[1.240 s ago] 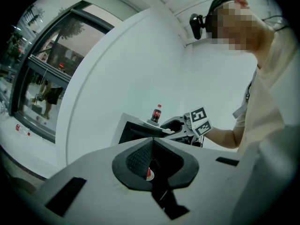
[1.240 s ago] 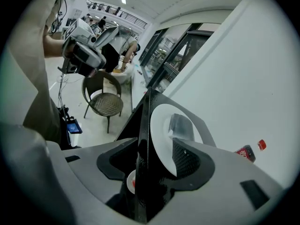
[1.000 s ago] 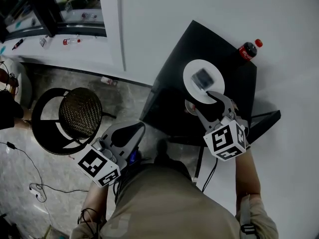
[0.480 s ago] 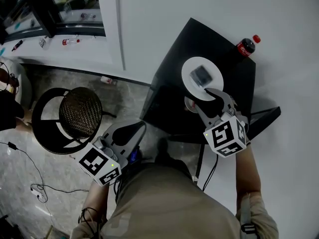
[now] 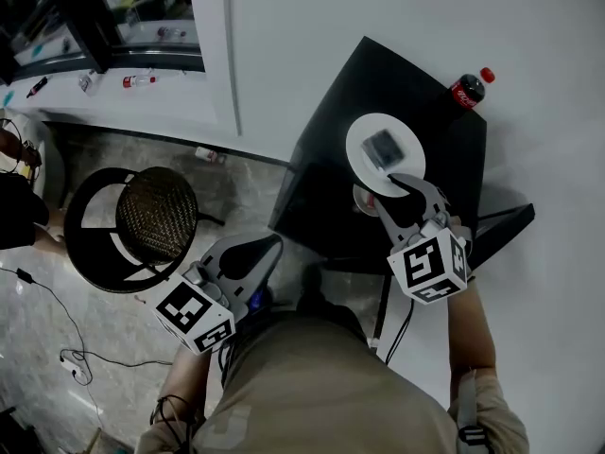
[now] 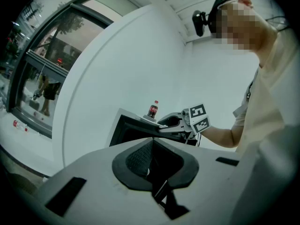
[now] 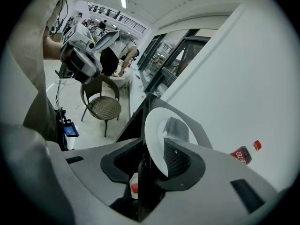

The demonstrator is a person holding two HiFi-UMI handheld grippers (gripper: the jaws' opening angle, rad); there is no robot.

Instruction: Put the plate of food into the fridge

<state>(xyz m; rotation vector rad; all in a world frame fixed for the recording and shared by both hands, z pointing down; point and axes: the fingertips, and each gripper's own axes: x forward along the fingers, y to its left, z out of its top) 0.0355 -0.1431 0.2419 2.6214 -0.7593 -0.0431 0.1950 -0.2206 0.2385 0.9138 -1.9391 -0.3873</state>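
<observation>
My right claw (image 5: 381, 190) has just been closing and now pinches the near rim of the plate (image 5: 357, 140), which lies straight ahead on the black bench (image 5: 321, 187). My left claw (image 5: 269, 242) is pressed together, empty and well apart from it.

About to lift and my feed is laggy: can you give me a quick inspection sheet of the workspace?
Surface: black tabletop.
Job's things: plate with food lies on it.
Clutter: cola bottle at its far corner.
Grippers: right gripper jaws have just been closing, pads on the plate's near rim; left gripper shut, empty.
Cables: loose cable on the floor.
Surroundings: wicker chair, white wall.
</observation>
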